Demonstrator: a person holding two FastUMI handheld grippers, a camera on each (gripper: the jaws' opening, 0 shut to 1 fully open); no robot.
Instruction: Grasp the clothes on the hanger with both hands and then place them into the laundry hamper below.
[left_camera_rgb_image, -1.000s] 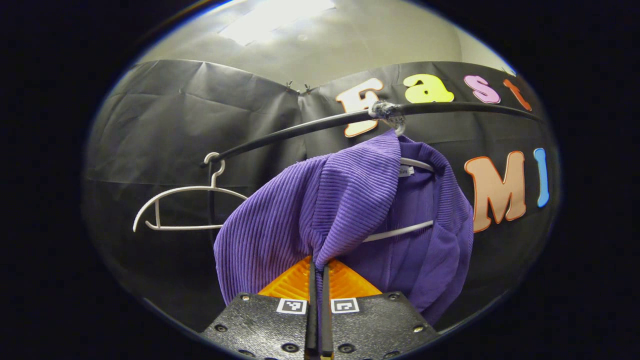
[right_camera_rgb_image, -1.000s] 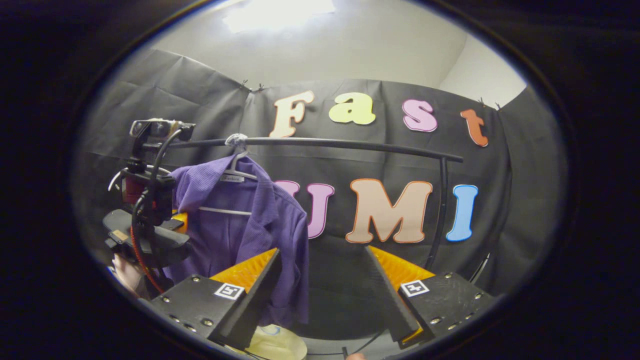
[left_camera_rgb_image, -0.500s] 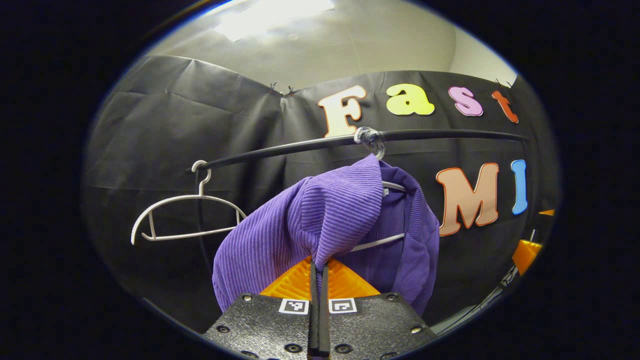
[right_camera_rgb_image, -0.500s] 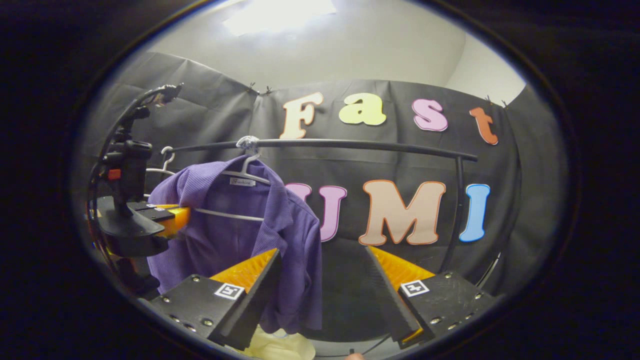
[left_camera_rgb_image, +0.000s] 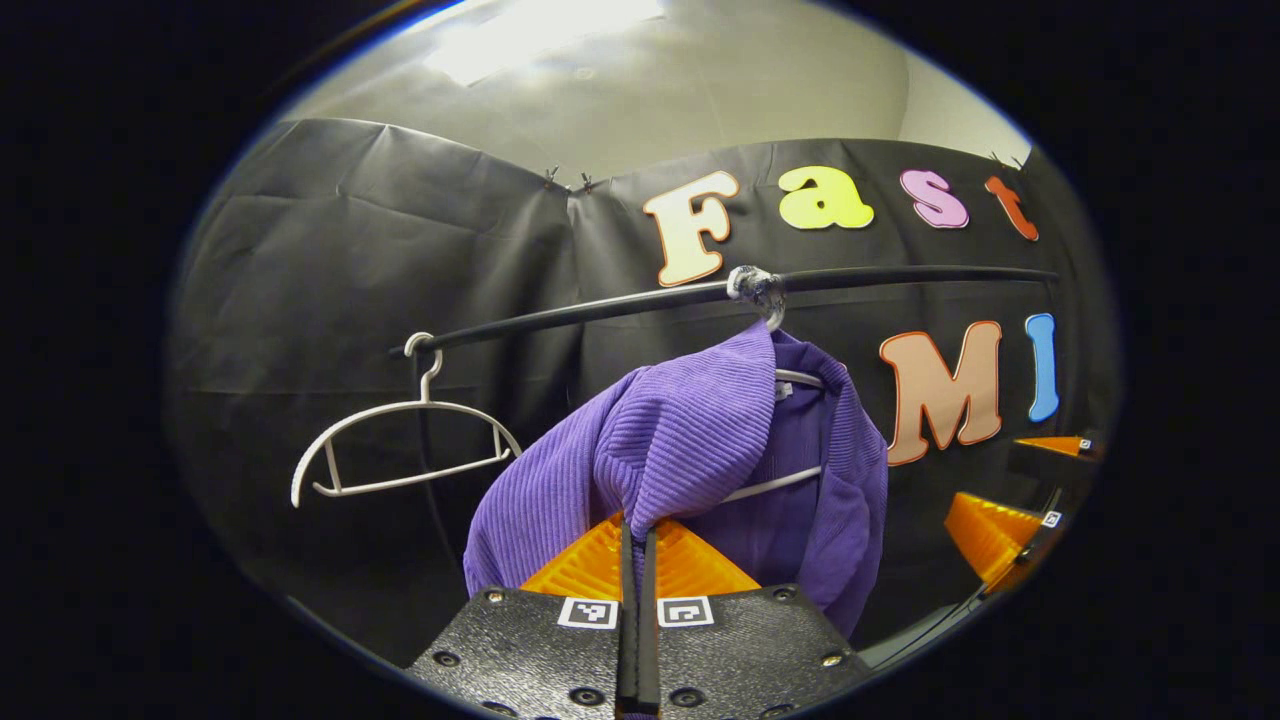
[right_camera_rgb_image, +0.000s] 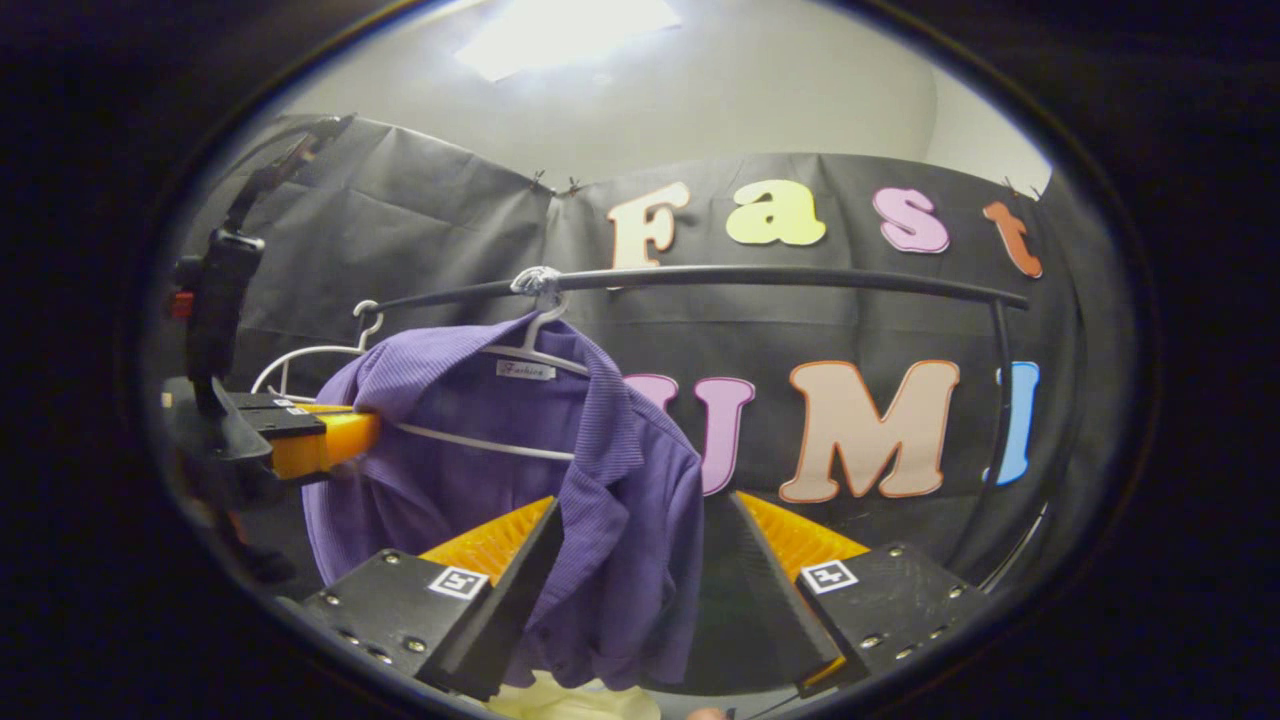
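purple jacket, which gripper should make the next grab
Right. The left gripper is already shut on the purple jacket; the right gripper is open, its fingers flanking the jacket's free edge.

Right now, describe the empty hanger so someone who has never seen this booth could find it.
Find the black rail across the cloth wall. At its far left end hangs a thin white hanger. It is bare, while the other hanger carries the purple top.
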